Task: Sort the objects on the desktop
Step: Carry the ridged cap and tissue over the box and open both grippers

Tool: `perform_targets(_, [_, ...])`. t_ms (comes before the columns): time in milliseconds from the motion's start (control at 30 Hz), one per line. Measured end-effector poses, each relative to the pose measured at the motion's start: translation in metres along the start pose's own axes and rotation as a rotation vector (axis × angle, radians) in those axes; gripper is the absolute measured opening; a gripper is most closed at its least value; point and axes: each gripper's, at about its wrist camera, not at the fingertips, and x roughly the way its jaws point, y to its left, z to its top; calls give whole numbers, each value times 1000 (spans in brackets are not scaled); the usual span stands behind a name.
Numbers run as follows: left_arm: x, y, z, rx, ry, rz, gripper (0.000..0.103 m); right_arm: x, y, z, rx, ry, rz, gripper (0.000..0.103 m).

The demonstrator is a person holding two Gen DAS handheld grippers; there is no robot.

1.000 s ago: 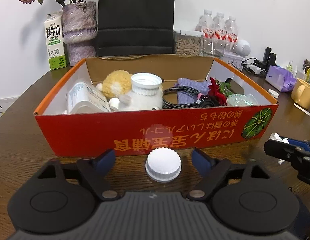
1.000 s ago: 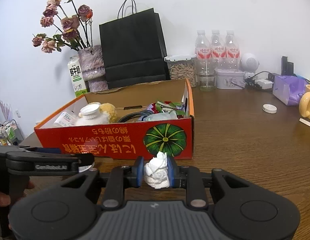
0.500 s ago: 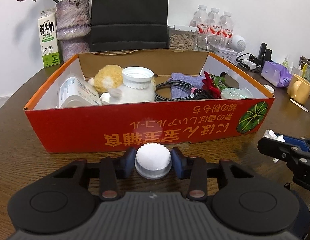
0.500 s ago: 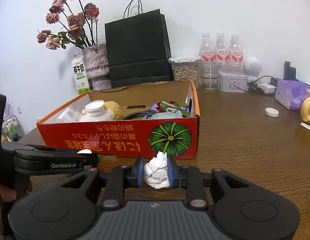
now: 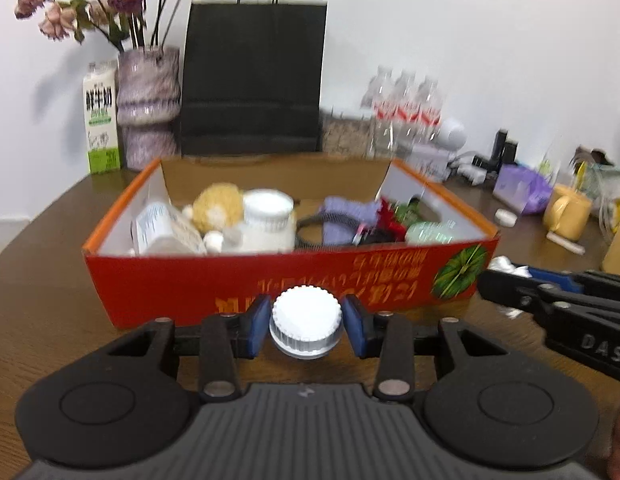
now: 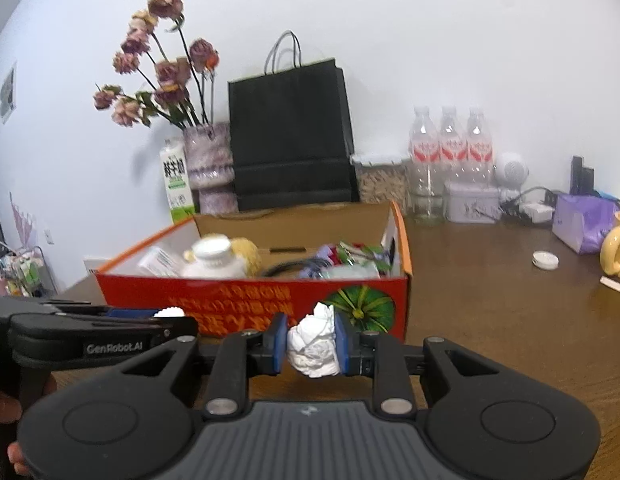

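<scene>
Your left gripper (image 5: 306, 330) has just been closing, and its blue pads (image 5: 257, 330) now clamp a white ribbed cap (image 5: 306, 326) from both sides. The cap sits upright between the pads, lifted clear of the brown table (image 5: 42, 300), just in front of the red box (image 5: 238, 284).

Your right gripper (image 6: 312, 344) is closed on a crumpled white tissue (image 6: 313, 342). The wad fills the gap between its blue pads and pokes out above and below them. It hangs near the box's front right corner, in front of the green pumpkin picture (image 6: 360, 306) printed there.

From the left camera, the right gripper comes in from the right edge, level with the box front, with the tissue showing at its tip. From the right camera, the left gripper lies at the left edge, a sliver of the cap visible at its tip, and a hand (image 6: 6, 408) wraps its handle.

The open box holds a white jar (image 5: 268, 222), a yellow fluffy thing (image 5: 218, 206), a black cable (image 5: 322, 228), a purple cloth and red flowers.

Writing: yellow characters run upside down along the box front, too blurred to read. The left gripper's side reads "GenRobot.AI"; the right gripper's side shows "DAS", cut off. A green-and-white milk carton (image 5: 102, 120) by the vase carries dark characters I cannot make out.
</scene>
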Motion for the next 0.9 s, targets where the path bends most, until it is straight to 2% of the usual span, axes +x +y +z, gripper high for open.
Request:
perform_targets(200, [-12, 8, 27, -9, -87, 0, 41, 2, 17, 32, -34, -49, 24, 24])
perform_targets(400, [-7, 27, 60, -28, -165, 45, 41, 29, 29, 66, -49, -78, 29, 24])
perform_targets(533, [12, 39, 77, -41, -191, 104, 41, 58, 27, 82, -31, -75, 17, 24])
perform_targets(667, [38, 53, 79, -82, -187, 144, 41, 84, 15, 76, 25, -46, 33, 24])
perform_targets(767, [59, 59, 75, -82, -126, 158, 41, 100, 8, 64, 13, 12, 33, 24])
perform_targets(900, [68, 60, 68, -66, -100, 169, 41, 110, 5, 56, 8, 40, 20, 24])
